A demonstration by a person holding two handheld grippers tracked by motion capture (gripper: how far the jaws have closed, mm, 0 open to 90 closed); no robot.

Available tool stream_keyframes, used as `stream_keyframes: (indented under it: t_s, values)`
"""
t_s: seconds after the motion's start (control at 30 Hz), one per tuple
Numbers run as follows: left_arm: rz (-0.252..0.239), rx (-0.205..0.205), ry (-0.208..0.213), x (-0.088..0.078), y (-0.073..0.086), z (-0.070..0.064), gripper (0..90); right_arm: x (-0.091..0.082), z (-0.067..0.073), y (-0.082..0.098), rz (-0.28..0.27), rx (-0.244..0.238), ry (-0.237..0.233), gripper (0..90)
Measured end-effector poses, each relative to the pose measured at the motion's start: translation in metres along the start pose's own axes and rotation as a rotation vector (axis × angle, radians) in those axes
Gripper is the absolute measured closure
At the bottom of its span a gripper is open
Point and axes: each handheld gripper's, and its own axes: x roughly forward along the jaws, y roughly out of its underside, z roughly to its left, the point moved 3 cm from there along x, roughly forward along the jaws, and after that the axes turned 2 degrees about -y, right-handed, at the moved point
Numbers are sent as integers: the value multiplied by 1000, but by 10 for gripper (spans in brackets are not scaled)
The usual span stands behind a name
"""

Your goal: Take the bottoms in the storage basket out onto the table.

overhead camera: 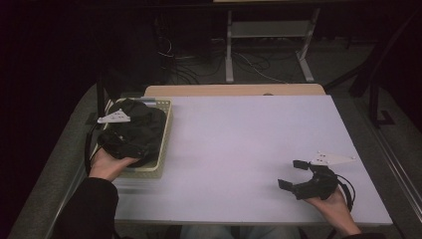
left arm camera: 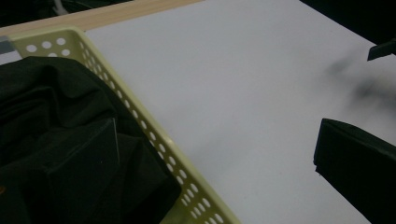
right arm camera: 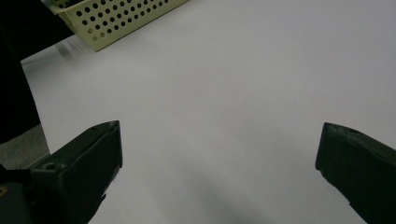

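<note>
The right gripper [overhead camera: 294, 174], jaws spread wide, hovers above the bare white table [overhead camera: 239, 149] near its front edge. Farther left, the left gripper [overhead camera: 122, 142] sits among crumpled black cloth [overhead camera: 142, 122] in the pale yellow perforated plastic basket [overhead camera: 166, 144]; its jaws also stand apart, one over the cloth, one over the table.

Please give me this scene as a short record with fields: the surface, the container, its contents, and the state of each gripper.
surface: white table
container: pale yellow perforated basket, at the table's left edge
contents: black cloth, bunched inside the basket
left gripper: over the basket, at the cloth; jaws wide apart in its own view
right gripper: open, above bare table, holding nothing
</note>
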Motion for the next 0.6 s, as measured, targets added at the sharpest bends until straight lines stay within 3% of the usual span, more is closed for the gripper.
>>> stream_keyframes:
  t_s: [0.6]
  values:
    - [42, -37, -60, -7, -10, 31, 0, 0, -1, 0, 2, -3, 5, 1]
